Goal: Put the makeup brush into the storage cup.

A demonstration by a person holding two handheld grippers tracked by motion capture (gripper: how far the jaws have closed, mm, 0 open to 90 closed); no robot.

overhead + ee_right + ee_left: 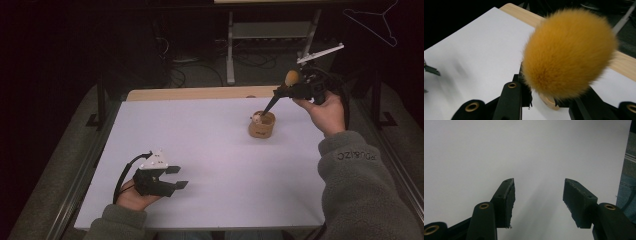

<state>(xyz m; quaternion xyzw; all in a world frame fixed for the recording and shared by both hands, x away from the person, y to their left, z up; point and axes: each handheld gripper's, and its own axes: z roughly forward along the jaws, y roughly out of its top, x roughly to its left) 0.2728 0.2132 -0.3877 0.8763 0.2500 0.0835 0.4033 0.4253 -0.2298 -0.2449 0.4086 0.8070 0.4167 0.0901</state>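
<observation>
The handle of the brush is hidden behind its orange bristle head in the right gripper view, and the jaw pads are covered there too. The contents of the wooden cup are too small to be made out in the high view. The left gripper is cut off at the frame edge and blurred.
</observation>
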